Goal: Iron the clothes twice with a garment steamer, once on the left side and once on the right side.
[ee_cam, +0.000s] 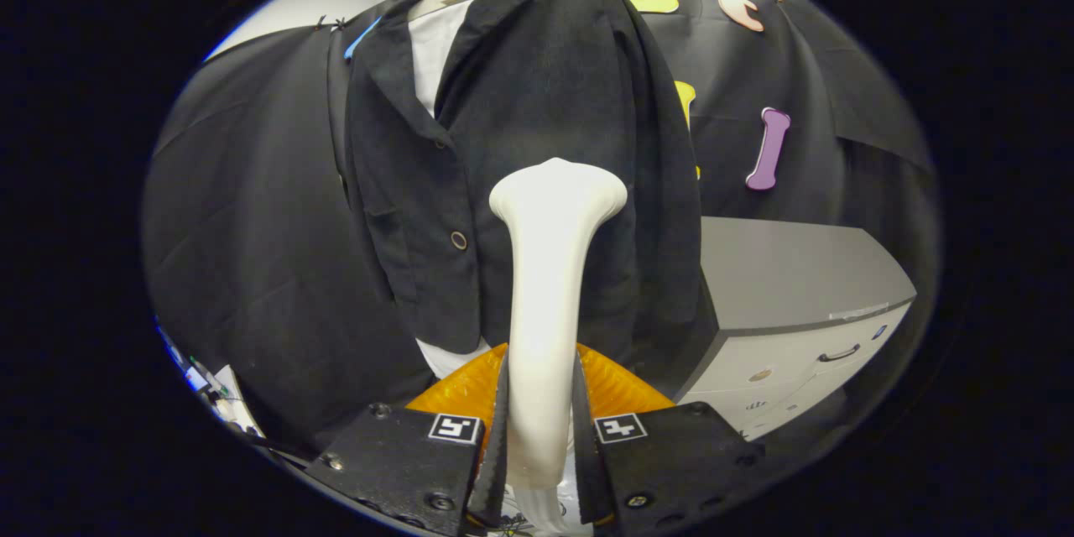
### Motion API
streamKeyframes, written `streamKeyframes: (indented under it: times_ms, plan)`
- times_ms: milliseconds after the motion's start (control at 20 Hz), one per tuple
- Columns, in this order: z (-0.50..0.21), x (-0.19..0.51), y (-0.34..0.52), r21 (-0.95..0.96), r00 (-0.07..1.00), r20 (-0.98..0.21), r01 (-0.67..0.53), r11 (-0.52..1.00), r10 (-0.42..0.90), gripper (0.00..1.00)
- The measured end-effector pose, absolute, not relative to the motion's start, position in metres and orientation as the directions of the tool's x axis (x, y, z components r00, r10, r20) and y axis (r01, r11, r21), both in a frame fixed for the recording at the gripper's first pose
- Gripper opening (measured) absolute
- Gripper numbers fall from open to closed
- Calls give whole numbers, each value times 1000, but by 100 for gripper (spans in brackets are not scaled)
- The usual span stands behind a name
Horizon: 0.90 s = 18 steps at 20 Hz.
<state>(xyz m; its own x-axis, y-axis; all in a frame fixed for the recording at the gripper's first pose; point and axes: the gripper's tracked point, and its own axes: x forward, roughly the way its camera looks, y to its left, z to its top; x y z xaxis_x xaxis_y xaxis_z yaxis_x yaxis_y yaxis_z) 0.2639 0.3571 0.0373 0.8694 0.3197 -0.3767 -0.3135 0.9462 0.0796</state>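
While the steamer [550, 268] was clamped between both fingers of the gripper [541, 428], its head was best kept flat against the jacket [537, 101].

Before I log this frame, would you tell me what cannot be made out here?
- Gripper view: the steamer's nozzle face points away toward the jacket.
- Whether nozzle touches cloth: hidden by its head.
- Steam: none discernible.
- Cabinet label: too small.
- Steamer base: hidden by the closed fingers.

Black cloth wall [252, 210] behind; grey drawer cabinet [797, 302] beside it at right; white wall [294, 8] above.
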Motion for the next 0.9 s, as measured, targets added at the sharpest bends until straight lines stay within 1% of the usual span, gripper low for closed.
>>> streamKeyframes:
  times_ms: [700,900]
  plan:
    - [-39,256,349,63,820,-484,-316,947,306,36]
    - [-53,254,347,88,803,-513,-302,949,303,36]
